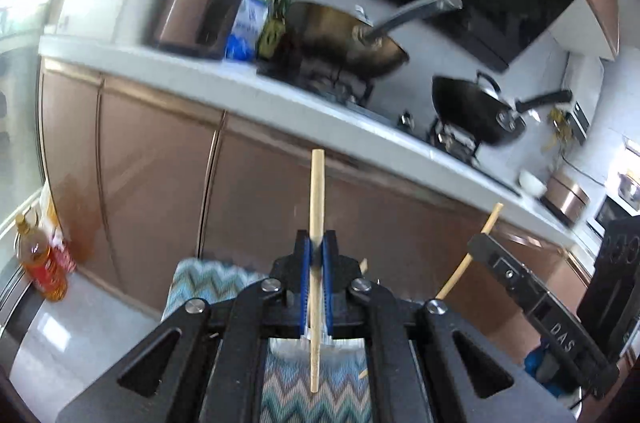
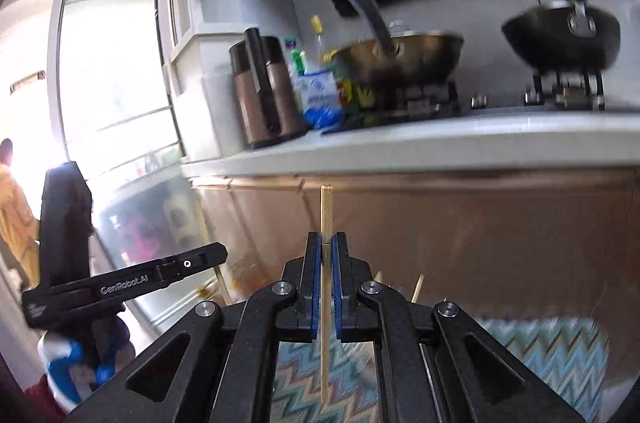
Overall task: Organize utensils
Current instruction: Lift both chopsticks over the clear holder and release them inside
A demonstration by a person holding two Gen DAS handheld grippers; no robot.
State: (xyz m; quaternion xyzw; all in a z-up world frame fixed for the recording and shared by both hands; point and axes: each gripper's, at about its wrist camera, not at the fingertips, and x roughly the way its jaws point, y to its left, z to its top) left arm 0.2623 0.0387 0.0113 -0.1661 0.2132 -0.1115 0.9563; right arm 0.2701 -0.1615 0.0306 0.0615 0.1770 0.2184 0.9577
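My left claw (image 1: 316, 249) is clenched on a wooden chopstick (image 1: 317, 195) standing upright between its blue pads; my right claw (image 2: 327, 255) grips a second chopstick (image 2: 326, 215) likewise. Both hang over a zigzag-patterned cloth (image 2: 560, 347), facing a kitchen surface (image 1: 200, 71) with a wok (image 1: 344, 35). I read "GenRobot.AI" on the left claw's side in the right view, "DAS" on the right one's
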